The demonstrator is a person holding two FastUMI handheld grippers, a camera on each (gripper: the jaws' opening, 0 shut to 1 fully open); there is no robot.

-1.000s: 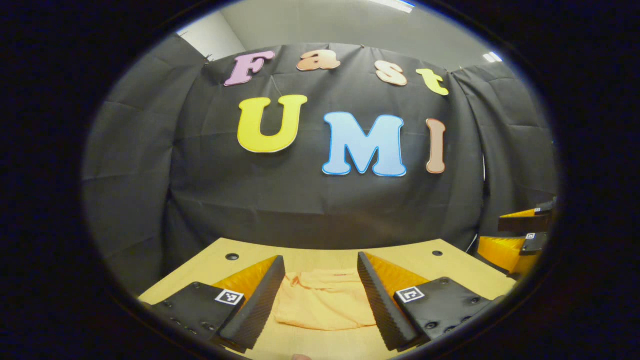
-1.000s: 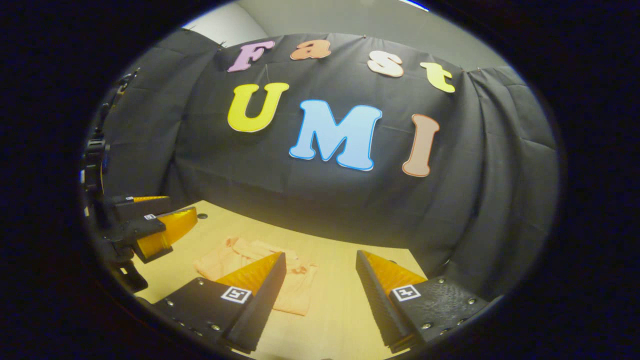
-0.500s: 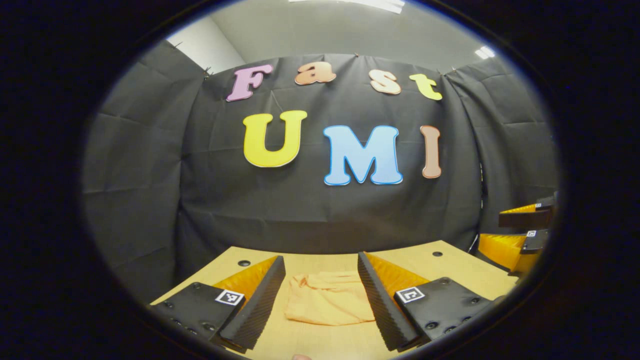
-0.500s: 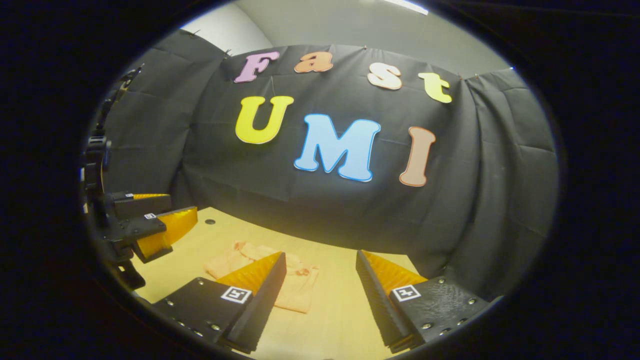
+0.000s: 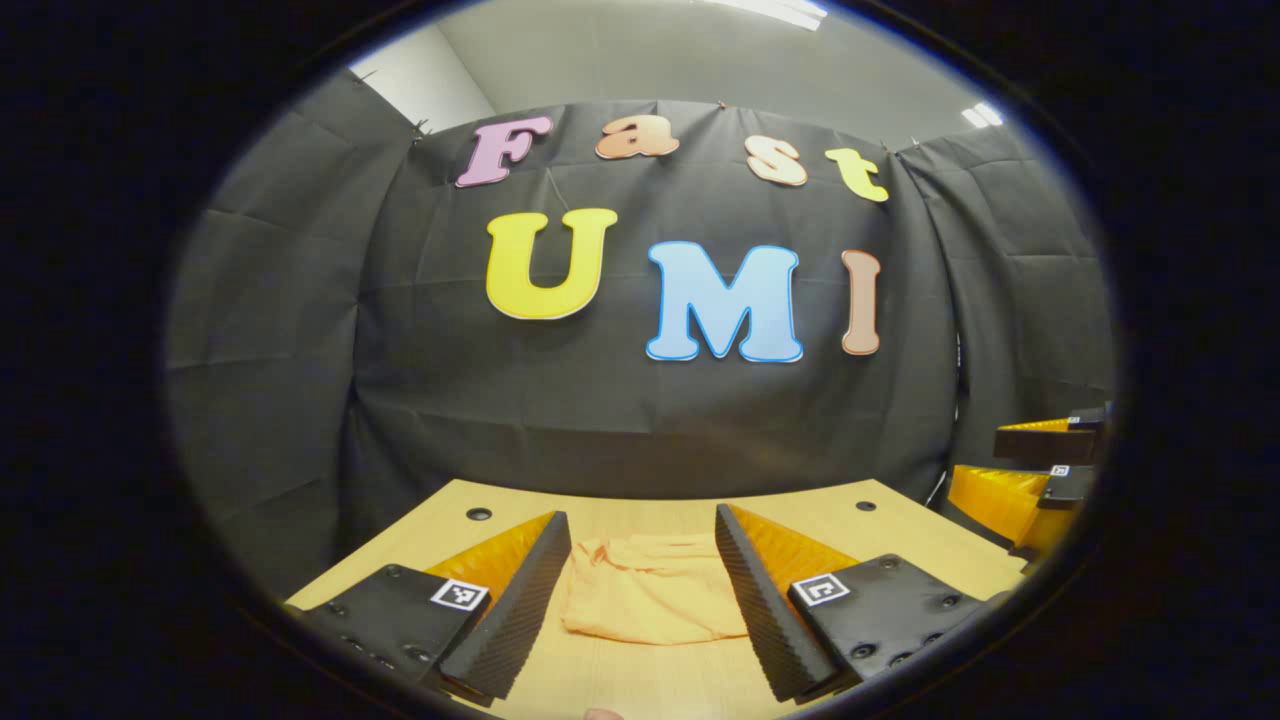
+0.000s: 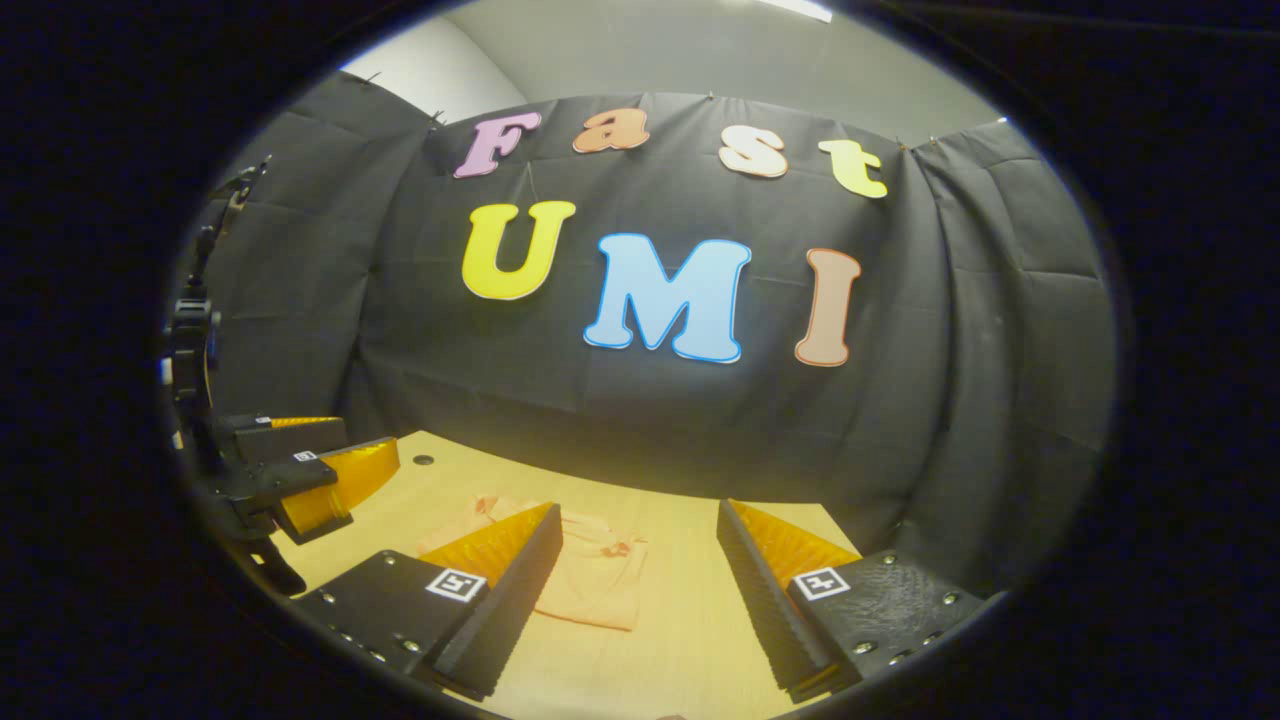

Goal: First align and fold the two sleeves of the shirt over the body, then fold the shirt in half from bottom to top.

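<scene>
folded shirt (image 5: 648, 600) flat on table (image 5: 800, 510), collar end farthest

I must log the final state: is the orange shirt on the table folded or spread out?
Folded. The shirt lies as a compact rectangle on the table, no sleeves sticking out.

Light comes from ceiling lamps (image 5: 775, 8) high above and ahead of each gripper, showing as bright strips at the top rim of both views. The bench (image 5: 640, 512) glows warm and fairly bright just ahead of the fingers, with no hard glare. The cloth wall (image 6: 640, 420) beyond stays dim, its creases softly shaded. Focus is sharp at the centre; towards the edges the fisheye bends straight lines into curves and the picture darkens, and the left gripper (image 6: 345, 478) there looks slightly soft.
</scene>
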